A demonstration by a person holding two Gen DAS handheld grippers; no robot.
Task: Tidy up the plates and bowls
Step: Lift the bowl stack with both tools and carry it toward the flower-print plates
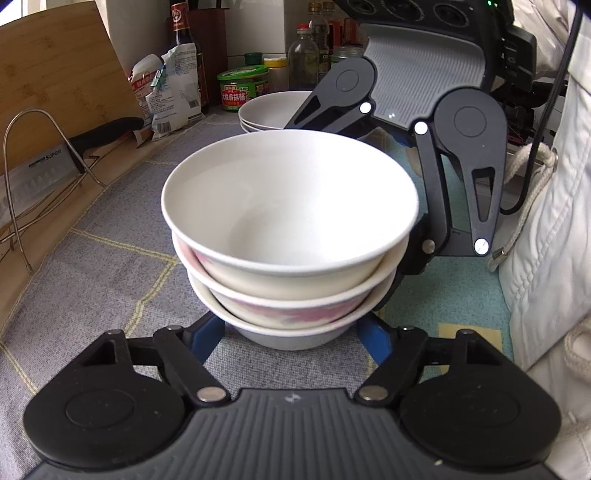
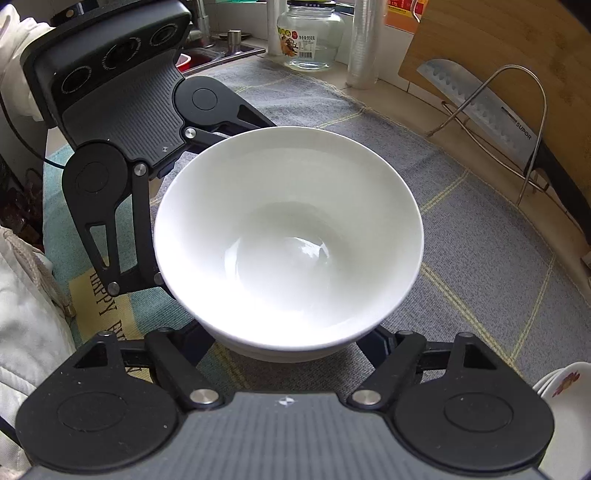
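Observation:
A stack of three nested bowls (image 1: 291, 240) stands on the grey mat (image 1: 92, 280), white on top, the lower ones with red pattern. The stack also shows from above in the right wrist view (image 2: 291, 236). My left gripper (image 1: 291, 339) straddles the bottom bowl with its blue fingers (image 1: 207, 338) wide apart. My right gripper (image 2: 291, 343) straddles the stack from the opposite side, fingers wide apart and mostly hidden under the bowls. Each gripper's body shows in the other's view. A second stack of shallow white bowls (image 1: 273, 110) sits behind.
A bamboo cutting board (image 1: 51, 77) and a cleaver (image 2: 476, 107) lean in a wire rack (image 1: 44, 173) at the side. Sauce bottles, jars and bags (image 1: 243, 86) line the back. A glass jar (image 2: 310, 35) stands near the sink. Patterned dishes (image 2: 565, 387) sit at the lower right edge.

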